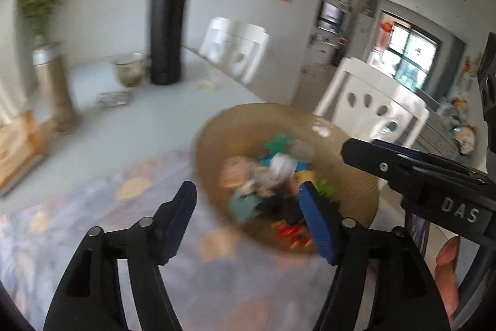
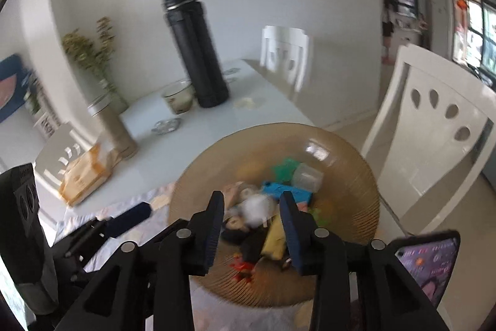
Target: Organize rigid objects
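A ribbed amber glass bowl [image 1: 347, 172] [image 2: 350, 176] sits near the table's right edge on a patterned cloth [image 1: 124, 207]. It holds several small toys: a green star piece [image 2: 286, 168], a blue block [image 2: 288, 190], a clear cup [image 2: 307, 177], a yellow piece [image 2: 274, 239] and red bits [image 2: 245, 267]. My left gripper [image 1: 249, 207] is open and empty, over the bowl's near left rim. My right gripper [image 2: 251, 216] is open and empty, just above the toys. It also shows in the left wrist view [image 1: 350, 149]. The views are blurred.
A tall black flask [image 2: 198, 51], a small glass bowl [image 2: 179, 96], a metal-lidded vase [image 2: 111, 126], an ashtray [image 2: 166, 124] and a tissue box [image 2: 86, 176] stand at the back left. White chairs [image 2: 434, 126] line the right side. A phone [image 2: 434, 266] lies at lower right.
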`<state>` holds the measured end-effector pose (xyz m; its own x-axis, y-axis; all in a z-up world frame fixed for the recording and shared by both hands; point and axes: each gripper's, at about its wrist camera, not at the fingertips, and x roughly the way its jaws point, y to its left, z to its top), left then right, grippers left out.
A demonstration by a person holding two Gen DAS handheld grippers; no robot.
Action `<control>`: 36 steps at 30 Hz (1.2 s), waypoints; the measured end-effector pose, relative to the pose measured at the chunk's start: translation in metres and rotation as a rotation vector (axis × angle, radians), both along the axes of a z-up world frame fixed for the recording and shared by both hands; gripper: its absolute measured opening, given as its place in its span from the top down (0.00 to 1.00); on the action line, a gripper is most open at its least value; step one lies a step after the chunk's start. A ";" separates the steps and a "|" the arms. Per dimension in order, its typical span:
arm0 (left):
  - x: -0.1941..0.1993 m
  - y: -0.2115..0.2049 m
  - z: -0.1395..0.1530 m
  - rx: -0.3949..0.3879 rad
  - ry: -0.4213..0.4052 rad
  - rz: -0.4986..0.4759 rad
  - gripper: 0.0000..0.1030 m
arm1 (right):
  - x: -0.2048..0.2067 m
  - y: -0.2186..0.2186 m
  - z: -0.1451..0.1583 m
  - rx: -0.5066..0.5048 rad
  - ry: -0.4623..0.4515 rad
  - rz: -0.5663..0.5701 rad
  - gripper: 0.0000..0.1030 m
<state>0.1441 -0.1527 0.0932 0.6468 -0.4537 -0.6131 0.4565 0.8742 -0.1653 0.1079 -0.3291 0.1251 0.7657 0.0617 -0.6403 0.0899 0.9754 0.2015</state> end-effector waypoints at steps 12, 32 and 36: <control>-0.109 0.167 -0.045 0.121 -0.022 0.533 0.27 | -0.053 0.154 -0.046 -0.073 -0.033 0.396 0.40; -0.098 0.176 -0.087 0.144 0.022 0.559 0.24 | -0.012 0.123 -0.128 0.111 0.145 0.338 0.40; -0.099 0.177 -0.086 0.137 0.023 0.567 0.24 | -0.015 0.133 -0.127 0.056 0.135 0.348 0.39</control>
<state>0.0452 0.0245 0.0070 0.7516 0.0443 -0.6582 -0.0917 0.9951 -0.0378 0.0927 -0.1958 -0.0015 0.6015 0.3407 -0.7226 -0.2153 0.9402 0.2641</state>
